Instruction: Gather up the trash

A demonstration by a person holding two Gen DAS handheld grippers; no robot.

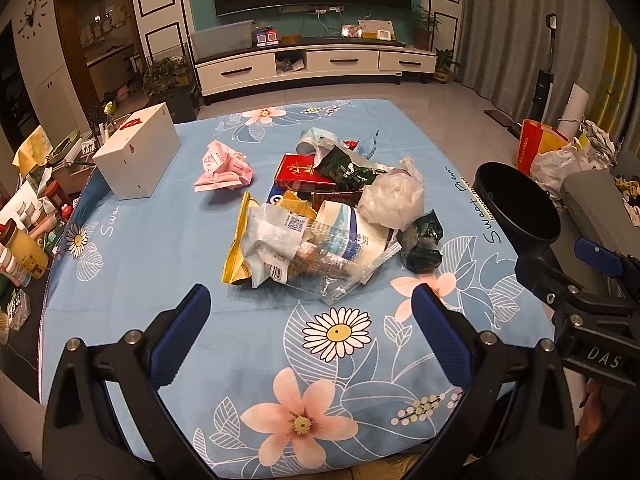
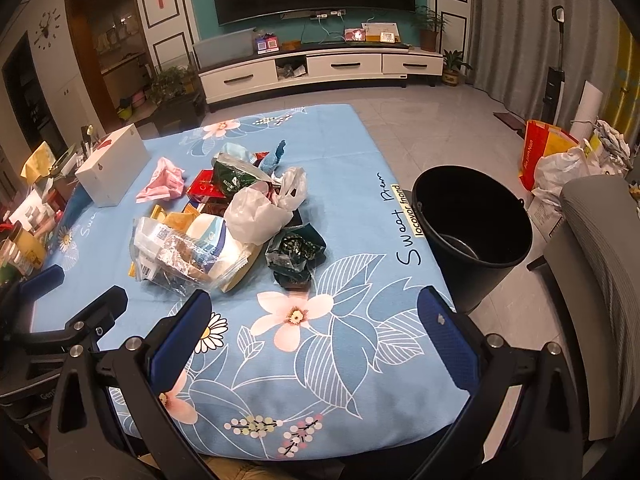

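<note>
Trash pile (image 1: 320, 216) mid-table; black bin (image 2: 472, 232) beside right edge; both grippers' fingers wide apart, empty.

Your left wrist camera looks forward between its tongs (image 1: 310, 304) across the bench (image 1: 168, 264), toward the TV wall, with the trash pile (image 1: 320, 216) near and centred. Your right wrist camera faces the same way from further right, so the pile (image 2: 224, 224) sits left and the black bucket (image 2: 476, 232) right. Both views share the bench, pile, bucket (image 1: 516, 204) and TV cabinet (image 1: 316, 66).
</note>
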